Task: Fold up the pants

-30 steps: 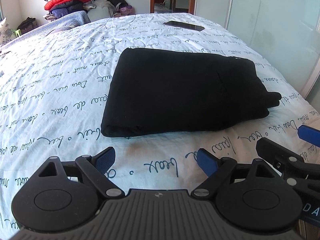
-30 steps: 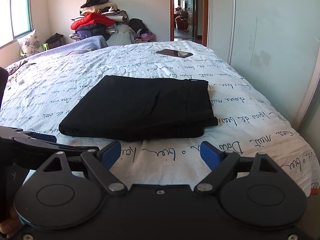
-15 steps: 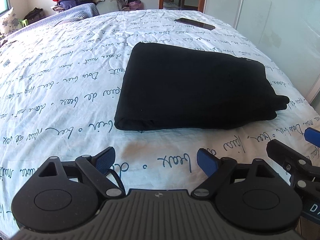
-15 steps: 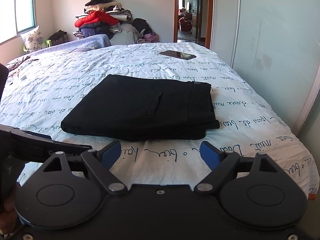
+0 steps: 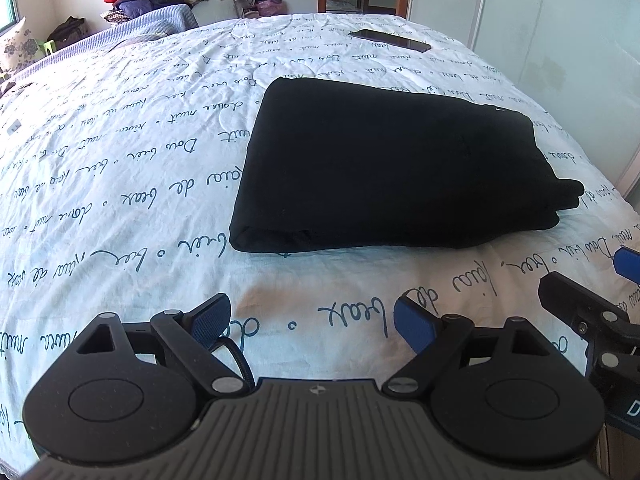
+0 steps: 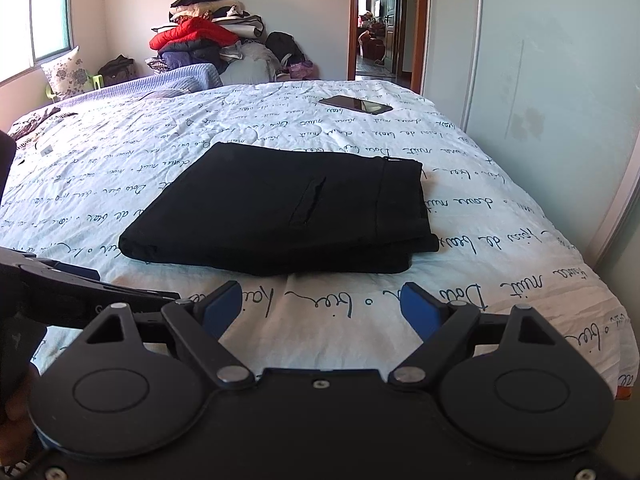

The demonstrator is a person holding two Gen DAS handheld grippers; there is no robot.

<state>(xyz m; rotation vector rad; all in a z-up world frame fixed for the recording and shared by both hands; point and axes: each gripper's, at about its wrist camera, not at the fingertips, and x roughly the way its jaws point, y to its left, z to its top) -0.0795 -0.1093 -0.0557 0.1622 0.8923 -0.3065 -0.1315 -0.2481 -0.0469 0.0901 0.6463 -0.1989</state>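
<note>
Black pants (image 5: 392, 168) lie folded into a thick rectangle on the white script-printed bedspread (image 5: 120, 168); they also show in the right wrist view (image 6: 288, 212), with a pocket slit on top. My left gripper (image 5: 312, 320) is open and empty, held over the bedspread short of the pants' near edge. My right gripper (image 6: 322, 306) is open and empty, also short of the near edge. The right gripper's arm (image 5: 588, 312) shows at the right of the left wrist view; the left gripper's arm (image 6: 80, 284) shows at the left of the right wrist view.
A dark phone (image 6: 355, 104) lies on the bed beyond the pants. A pile of clothes (image 6: 208, 44) stands at the far wall, with a doorway (image 6: 376, 32) and a sliding wardrobe door (image 6: 540, 80) on the right. The bed's right edge (image 6: 592, 264) is close.
Both grippers stay open. The left view has shifted, so the pants now sit further right and a little farther in it. The right view has drawn back slightly.
</note>
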